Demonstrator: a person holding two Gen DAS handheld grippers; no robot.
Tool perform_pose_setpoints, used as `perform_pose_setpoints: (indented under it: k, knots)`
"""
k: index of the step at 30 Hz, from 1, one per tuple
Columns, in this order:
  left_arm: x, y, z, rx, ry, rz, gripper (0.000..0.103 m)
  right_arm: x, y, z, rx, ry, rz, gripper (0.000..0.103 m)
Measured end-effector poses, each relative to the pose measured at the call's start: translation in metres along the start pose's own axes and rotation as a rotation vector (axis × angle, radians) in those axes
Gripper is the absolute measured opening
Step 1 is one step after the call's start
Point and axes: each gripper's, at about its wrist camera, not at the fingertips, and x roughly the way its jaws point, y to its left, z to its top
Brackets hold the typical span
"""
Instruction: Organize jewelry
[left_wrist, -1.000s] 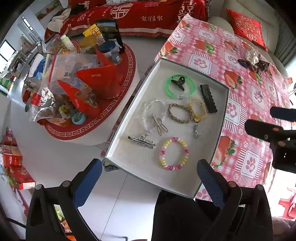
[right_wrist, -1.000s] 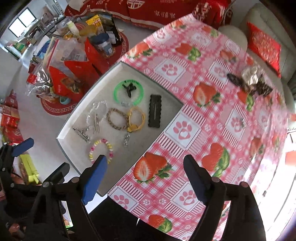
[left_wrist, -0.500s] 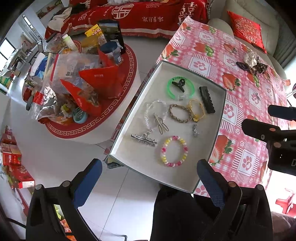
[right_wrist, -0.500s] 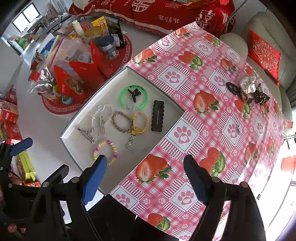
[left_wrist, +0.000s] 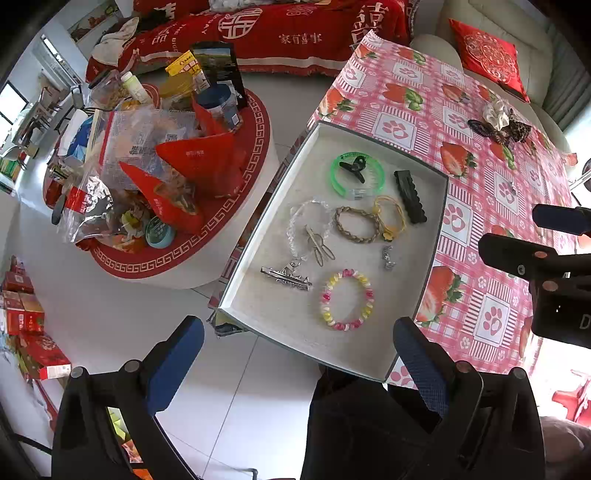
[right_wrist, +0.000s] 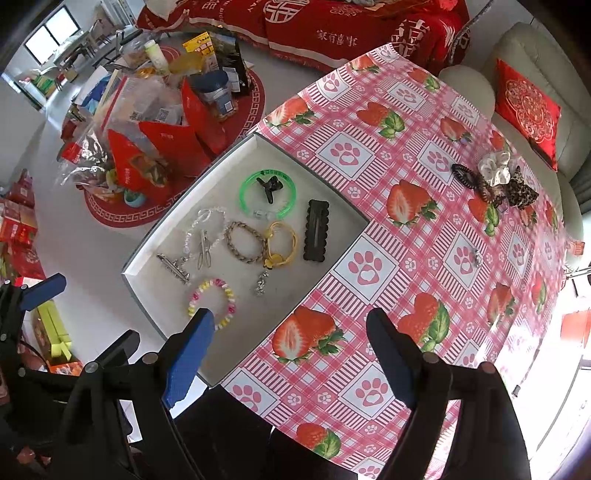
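Note:
A shallow grey tray (left_wrist: 439, 206) (right_wrist: 229, 354) lies on the near left of the strawberry tablecloth. It holds a green bangle (left_wrist: 356, 181) (right_wrist: 267, 195) with a black claw clip, a black scalloped clip (right_wrist: 316, 229), braided, yellow, clear and pastel bead bracelets (left_wrist: 346, 299) (right_wrist: 212, 301), and silver clips. Scrunchies and hair ties (right_wrist: 495, 179) (left_wrist: 500, 123) lie far right on the cloth, and a small silver piece (right_wrist: 476, 257) nearer. My left gripper (left_wrist: 299, 354) is open and empty above the tray's near edge. My right gripper (right_wrist: 290, 350) is open and empty above the table's near side.
A low round table (left_wrist: 159, 173) piled with snack bags, red packets and bottles stands left of the tray. A red-covered sofa (left_wrist: 266, 29) is at the back, a cream sofa with a red cushion (right_wrist: 526, 107) at the right. Red boxes (left_wrist: 26, 325) sit on the floor at the left.
Both grippers have pulled back and up a little, so the tray and table look smaller and more of the cloth shows. Nothing on the table has moved.

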Motion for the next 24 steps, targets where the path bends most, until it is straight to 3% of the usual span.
perform_pose_setpoints:
  k: [24]
  knots:
    - [0.0008, -0.0031, 0.0002, 0.009, 0.005, 0.002, 0.103, -0.0008, 0.0013, 0.0, -0.001, -0.001, 0.003, 0.086]
